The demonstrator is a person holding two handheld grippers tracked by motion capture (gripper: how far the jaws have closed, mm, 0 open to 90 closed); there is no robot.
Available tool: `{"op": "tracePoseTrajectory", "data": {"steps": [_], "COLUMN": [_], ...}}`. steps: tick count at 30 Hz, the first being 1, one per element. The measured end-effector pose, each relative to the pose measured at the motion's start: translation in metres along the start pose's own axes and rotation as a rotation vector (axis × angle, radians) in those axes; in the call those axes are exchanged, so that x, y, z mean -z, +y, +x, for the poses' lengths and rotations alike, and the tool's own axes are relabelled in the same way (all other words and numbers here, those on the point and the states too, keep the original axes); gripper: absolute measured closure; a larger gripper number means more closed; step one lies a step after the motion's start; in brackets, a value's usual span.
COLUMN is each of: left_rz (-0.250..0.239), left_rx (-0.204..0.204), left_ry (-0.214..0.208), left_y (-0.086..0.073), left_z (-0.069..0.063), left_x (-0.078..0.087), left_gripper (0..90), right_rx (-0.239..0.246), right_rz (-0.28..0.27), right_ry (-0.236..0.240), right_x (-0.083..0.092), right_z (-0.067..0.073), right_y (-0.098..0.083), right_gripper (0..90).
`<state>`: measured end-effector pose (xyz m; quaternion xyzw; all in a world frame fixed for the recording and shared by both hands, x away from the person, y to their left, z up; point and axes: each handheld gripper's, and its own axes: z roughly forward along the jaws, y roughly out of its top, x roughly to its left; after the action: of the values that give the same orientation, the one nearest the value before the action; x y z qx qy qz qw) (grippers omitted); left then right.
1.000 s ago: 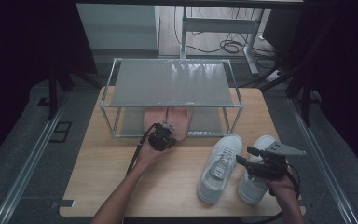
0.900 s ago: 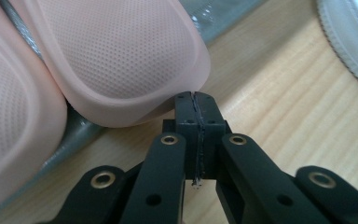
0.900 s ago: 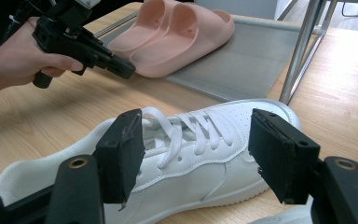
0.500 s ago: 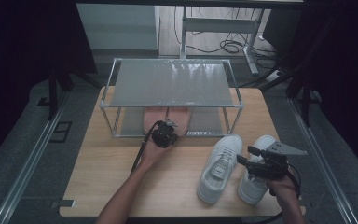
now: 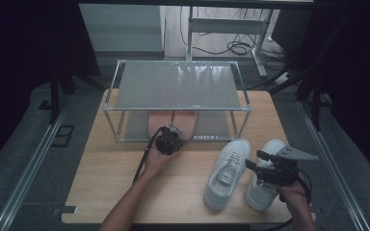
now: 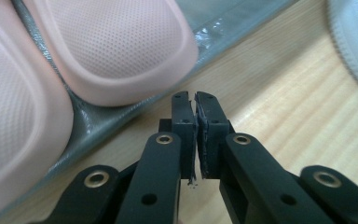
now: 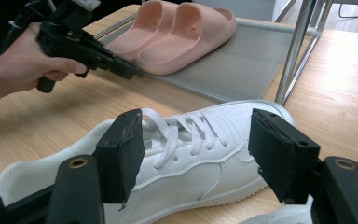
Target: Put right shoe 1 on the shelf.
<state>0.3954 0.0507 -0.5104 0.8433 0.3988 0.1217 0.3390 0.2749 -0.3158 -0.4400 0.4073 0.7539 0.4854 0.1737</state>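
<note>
Standing at a pale wooden table (image 5: 115, 183) over a grey floor strewn with cables, you hold your left gripper (image 6: 195, 105) nearly closed and empty, just short of the pink slippers (image 5: 172, 121) on the rack's (image 5: 178, 85) lower shelf. Its jaws have just been parting slightly. Your right gripper (image 7: 196, 154) spreads wide around one of the white sneakers (image 5: 227, 171), not touching it.

The left gripper (image 5: 172, 137) is held low over the surface (image 5: 106, 183) in the left hand (image 5: 156, 161), the forearm entering from the bottom edge and angled up toward the middle. Its fingers (image 6: 183, 126) are seen nearly together, a thin slit left between them, having just been opening slightly, with nothing between them. The right gripper (image 5: 251, 160) is gripped in the right hand (image 5: 294, 190) at the lower right, pointed leftward. Its fingers (image 7: 121, 154) are spread wide apart.
</note>
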Motion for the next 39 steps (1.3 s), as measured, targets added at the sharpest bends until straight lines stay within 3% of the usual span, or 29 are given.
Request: {"op": "tracePoseTrajectory", "data": {"steps": [3, 9, 17, 24, 28, 31, 39], "left_rz": [-0.015, -0.107, -0.127, -0.152, -0.127, -0.126, -0.138], "left_rx": [0.004, 0.003, 0.024, 0.080, 0.082, 0.099, 0.095], "left_ry": [-0.004, -0.032, -0.060, -0.016, 0.000, 0.001, 0.019], "left_y": [-0.004, -0.030, -0.067, -0.089, -0.099, -0.106, -0.113], "left_z": [-0.001, -0.008, -0.010, -0.006, -0.003, -0.002, 0.000], "left_x": [0.007, 0.042, 0.076, 0.101, 0.107, 0.111, 0.119], "left_gripper": [86.9, 87.2, 85.9, 58.6, 53.1, 50.4, 43.8], "right_rx": [-0.001, -0.002, -0.004, -0.001, 0.000, 0.000, -0.001], "right_rz": [-0.001, 0.000, 0.004, 0.009, 0.010, 0.009, -0.001], "right_ry": [-0.001, -0.001, 0.002, 0.004, 0.004, 0.004, -0.006], "right_x": [0.000, 0.001, -0.001, -0.003, -0.003, -0.002, 0.001], "right_z": [0.000, 0.000, 0.001, 0.002, 0.002, 0.002, -0.001], "right_y": [0.000, 0.000, 0.000, -0.001, -0.001, 0.000, 0.001], "right_gripper": [35.5, 35.5, 35.5, 35.4, 35.4, 35.4, 35.4]}}
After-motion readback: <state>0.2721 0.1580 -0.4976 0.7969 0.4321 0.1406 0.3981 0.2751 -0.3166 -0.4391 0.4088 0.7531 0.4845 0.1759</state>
